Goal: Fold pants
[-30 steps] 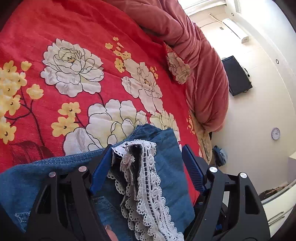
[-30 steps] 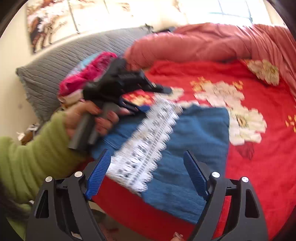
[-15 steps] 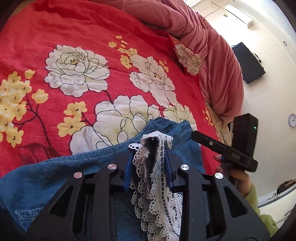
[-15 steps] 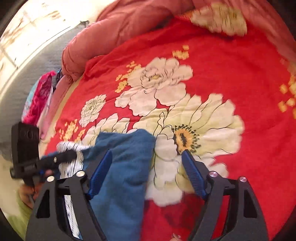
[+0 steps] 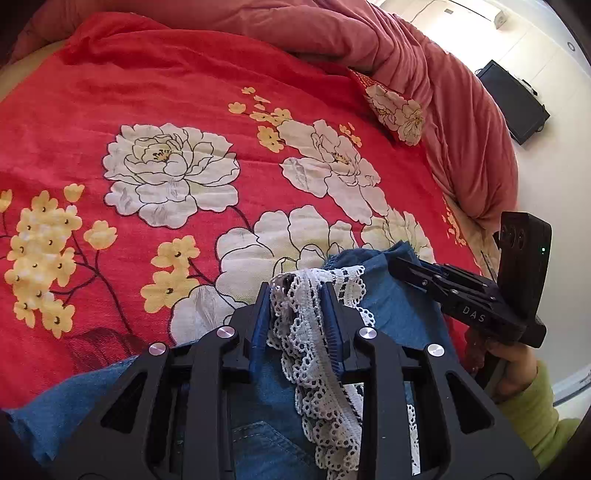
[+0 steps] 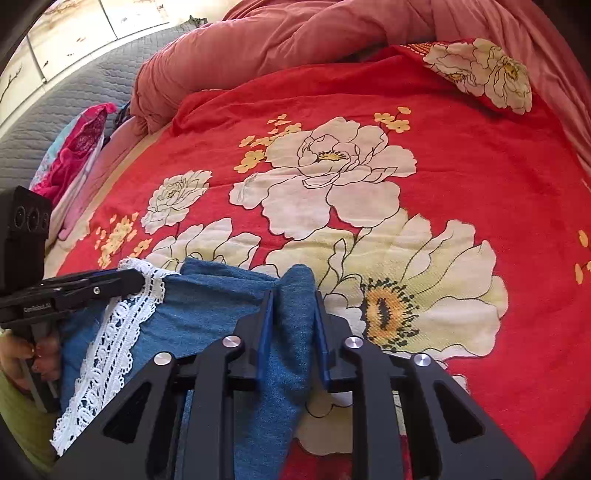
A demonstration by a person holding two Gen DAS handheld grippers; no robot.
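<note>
Blue denim pants (image 5: 399, 306) with a white lace trim (image 5: 310, 332) lie at the near edge of a red floral bed cover (image 5: 147, 92). My left gripper (image 5: 295, 295) is shut on the lace-trimmed hem corner. It shows from the side in the right wrist view (image 6: 136, 280). My right gripper (image 6: 293, 299) is shut on the other corner of the denim hem (image 6: 295, 332), and shows in the left wrist view (image 5: 406, 267) to the right. The hem (image 6: 218, 295) stretches between the two grippers.
A pink quilt (image 6: 295, 33) is bunched along the far side of the bed. A grey padded headboard (image 6: 74, 96) and a pink cloth pile (image 6: 81, 144) are at the left. A black wall screen (image 5: 513, 99) hangs beyond the bed's right side.
Both grippers have closed: the left on the lace hem corner first, then the right on the other denim corner after swinging over to the hem.
</note>
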